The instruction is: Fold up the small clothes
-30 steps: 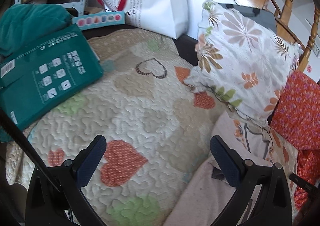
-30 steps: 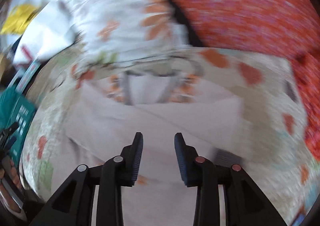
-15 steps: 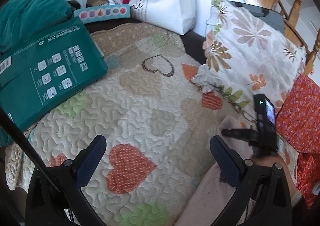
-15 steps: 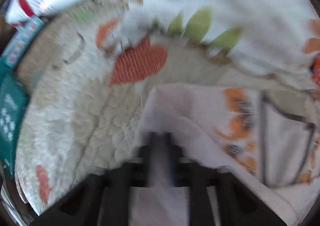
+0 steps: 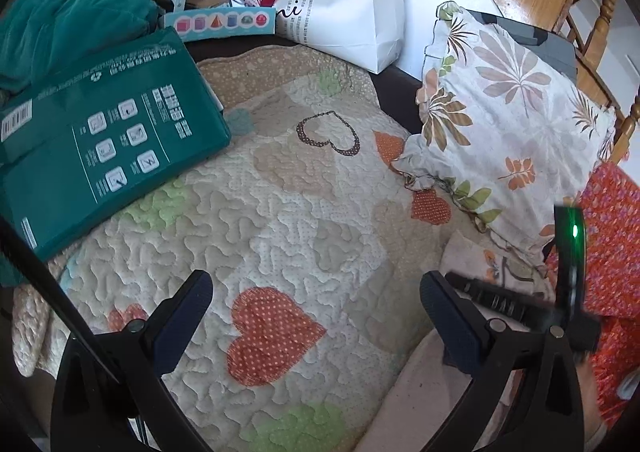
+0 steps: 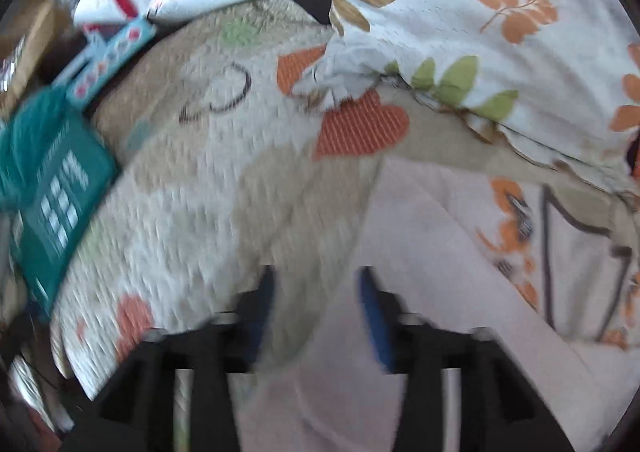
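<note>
Overhead, left gripper [image 5: 316,292] jaws wide and empty above heart-patterned quilt [image 5: 304,204], right gripper [image 6: 316,304] jaws opening – astride edge of pale pink garment [image 6: 420,252], blurred, grip unclear

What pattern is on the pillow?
White pillow with brown, orange and green leaf prints; clearest in the left wrist view.

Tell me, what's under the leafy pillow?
The pillow lies on the heart quilt, and its lower edge covers the top of the pale garment. Whatever else is beneath it is hidden.
</note>
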